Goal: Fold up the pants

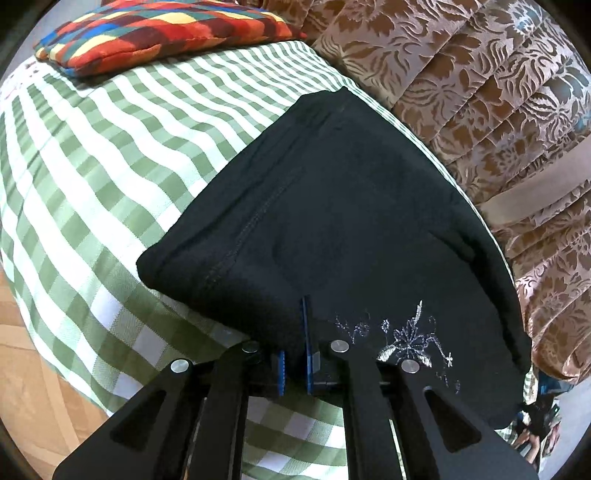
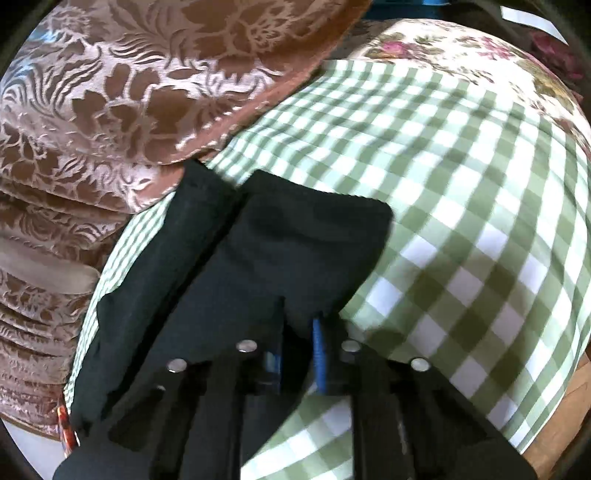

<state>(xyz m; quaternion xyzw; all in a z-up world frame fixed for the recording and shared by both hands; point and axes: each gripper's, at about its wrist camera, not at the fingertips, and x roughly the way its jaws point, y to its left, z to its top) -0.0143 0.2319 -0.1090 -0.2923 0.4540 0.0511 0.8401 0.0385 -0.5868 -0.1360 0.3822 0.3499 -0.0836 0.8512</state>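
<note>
Black pants [image 1: 332,206] with silver flower embroidery [image 1: 410,339] lie folded on a green-and-white checked bed cover [image 1: 92,177]. My left gripper [image 1: 295,354] is shut on the pants' near edge; the cloth sits between the blue pads. In the right wrist view the pants [image 2: 258,251] lie in two dark bands toward the curtain. My right gripper [image 2: 299,343] is shut on a fold of the pants at their near edge; its blue pad [image 2: 318,350] shows beside the cloth.
A brown floral curtain [image 1: 480,92] hangs along the far side of the bed, also seen in the right wrist view [image 2: 129,92]. A multicoloured cushion [image 1: 159,33] lies at the bed's far end. A floral cover [image 2: 480,55] lies beyond the checks. Wooden floor [image 1: 33,369] lies below.
</note>
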